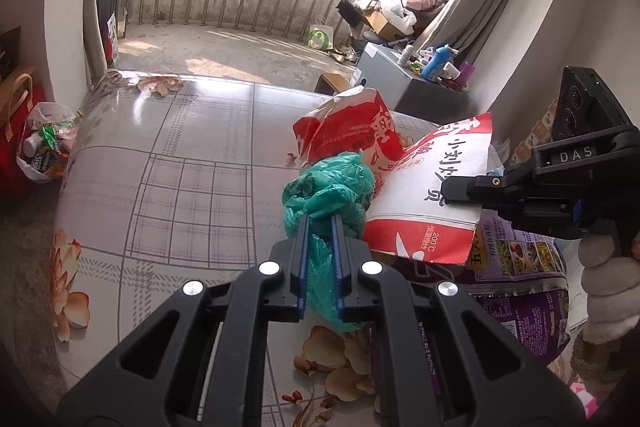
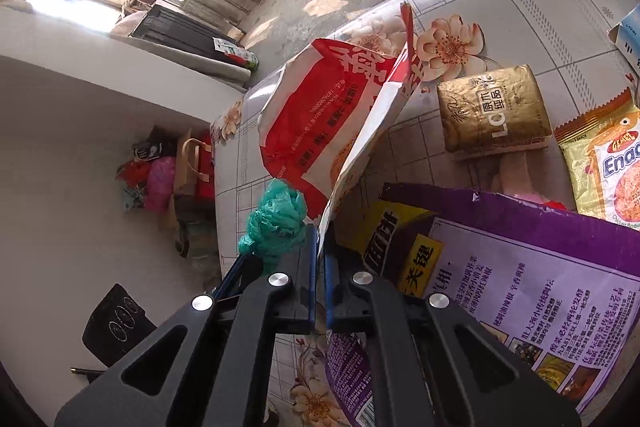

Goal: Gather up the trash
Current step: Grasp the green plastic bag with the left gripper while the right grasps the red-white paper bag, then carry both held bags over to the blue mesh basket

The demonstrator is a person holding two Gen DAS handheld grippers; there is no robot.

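My left gripper (image 1: 320,221) is shut on a crumpled green plastic bag (image 1: 330,187), held above the table next to the open mouth of a red and white paper bag (image 1: 420,195). My right gripper (image 2: 321,231) is shut on the edge of that red and white paper bag (image 2: 320,115) and holds it up off the table. The green bag also shows in the right wrist view (image 2: 276,223), just left of my right fingers. The right gripper shows in the left wrist view (image 1: 456,193), clamped on the paper bag's right edge.
A purple snack packet (image 2: 520,267) lies under the paper bag. A gold packet (image 2: 492,111), a yellow noodle packet (image 2: 604,163) and a blue box (image 2: 628,39) lie on the flowered tablecloth (image 1: 168,163). A full white trash bag (image 1: 44,147) sits on the floor left of the table.
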